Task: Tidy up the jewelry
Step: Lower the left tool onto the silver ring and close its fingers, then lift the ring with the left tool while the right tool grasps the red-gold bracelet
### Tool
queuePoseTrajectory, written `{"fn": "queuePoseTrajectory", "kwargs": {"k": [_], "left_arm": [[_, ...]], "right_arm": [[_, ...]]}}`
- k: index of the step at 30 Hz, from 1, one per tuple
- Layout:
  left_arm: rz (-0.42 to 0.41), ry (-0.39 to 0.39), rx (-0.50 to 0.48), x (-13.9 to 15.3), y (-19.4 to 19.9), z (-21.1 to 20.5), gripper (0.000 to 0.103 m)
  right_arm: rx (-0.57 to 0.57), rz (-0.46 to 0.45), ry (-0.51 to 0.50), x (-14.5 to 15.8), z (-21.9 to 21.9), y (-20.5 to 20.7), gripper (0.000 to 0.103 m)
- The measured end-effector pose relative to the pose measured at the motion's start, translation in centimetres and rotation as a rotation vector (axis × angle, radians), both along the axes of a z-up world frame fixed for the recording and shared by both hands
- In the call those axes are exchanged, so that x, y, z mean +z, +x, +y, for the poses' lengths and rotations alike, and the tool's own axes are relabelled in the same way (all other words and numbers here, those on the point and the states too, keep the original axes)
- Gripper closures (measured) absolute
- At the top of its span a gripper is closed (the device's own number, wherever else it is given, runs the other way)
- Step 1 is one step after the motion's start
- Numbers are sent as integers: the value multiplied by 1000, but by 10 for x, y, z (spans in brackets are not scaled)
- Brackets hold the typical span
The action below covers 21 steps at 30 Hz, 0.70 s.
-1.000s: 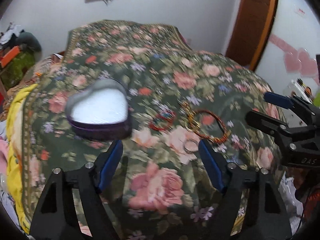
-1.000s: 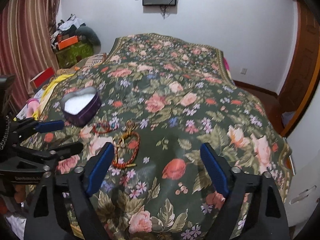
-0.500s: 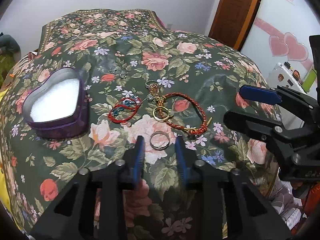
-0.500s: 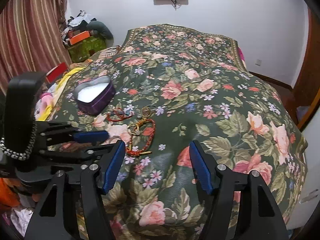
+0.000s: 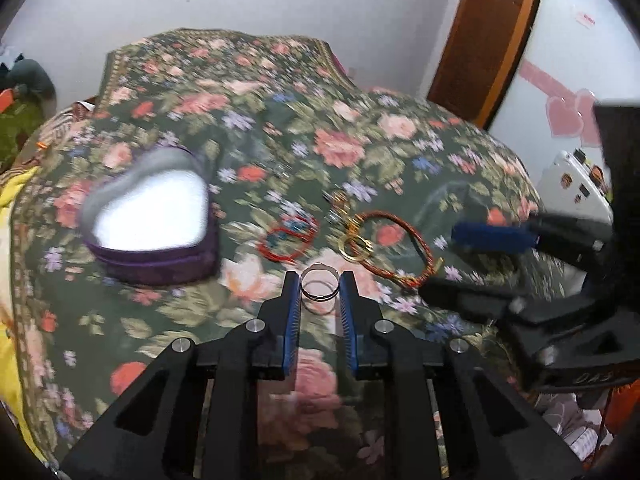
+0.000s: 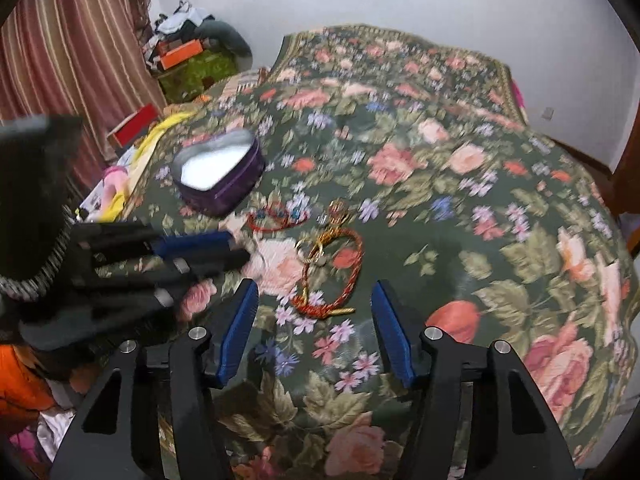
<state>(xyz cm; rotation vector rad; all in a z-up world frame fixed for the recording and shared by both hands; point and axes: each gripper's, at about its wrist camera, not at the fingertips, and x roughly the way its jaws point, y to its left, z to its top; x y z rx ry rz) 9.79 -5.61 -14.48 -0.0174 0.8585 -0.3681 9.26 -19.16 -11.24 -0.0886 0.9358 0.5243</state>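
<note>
My left gripper (image 5: 319,285) is shut on a silver ring (image 5: 319,293), held between its blue pads just above the floral bedspread (image 5: 360,152). A purple heart-shaped box (image 5: 150,220) with white lining stands open to the left; it also shows in the right wrist view (image 6: 218,170). A thin red bracelet (image 5: 290,236) and a red-gold braided bracelet (image 5: 394,248) with a gold ring clasp lie beyond the ring. My right gripper (image 6: 314,300) is open and empty, just short of the braided bracelet (image 6: 332,276). The left gripper (image 6: 200,248) shows at its left.
The bedspread falls away at the bed's near and right edges. A wooden door (image 5: 488,36) stands at the back right, a striped curtain (image 6: 72,60) and piled clutter (image 6: 188,52) at the left. A white appliance (image 5: 576,184) sits by the right side.
My left gripper has closed on the silver ring and lifted it slightly. My right gripper has moved a little closer to the braided bracelet and stays open.
</note>
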Motion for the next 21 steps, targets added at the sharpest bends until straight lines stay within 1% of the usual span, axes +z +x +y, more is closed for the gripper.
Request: {"fn": "queuePoseTrajectory", "kwargs": {"k": [2,3,7,11,13,14,15,17,21], "left_arm": [[-16,-6,20,4,0,7,84],[-24,-14,32,6,0,12,84],[-33,-49,57,9,-1,25,84],[-34,-67,70,8,-3,30,84],[-36,-71,74,7,-4,31,84],[-37,-72,75,8,-4,31,84],[-39,-73,76,8,-4,31,84],[-45,-71,78,9,-5,31,84],[-60,-66,86,13,-7,32,84]], "right_arm": [[3,34,0,-7,2,3,62],[-1,39,-1,-8,3,4,64],[-16,36,-19,-10,7,6,66],[-2,10,-97,-15,18,3,67],[1,0,-115,-17,19,4,67],[-2,-7,-121,-17,19,4,70],[-10,-14,-125,-18,18,5,76],[-27,-15,-114,-18,13,8,85],[-47,-11,-70,-15,7,8,88]]}}
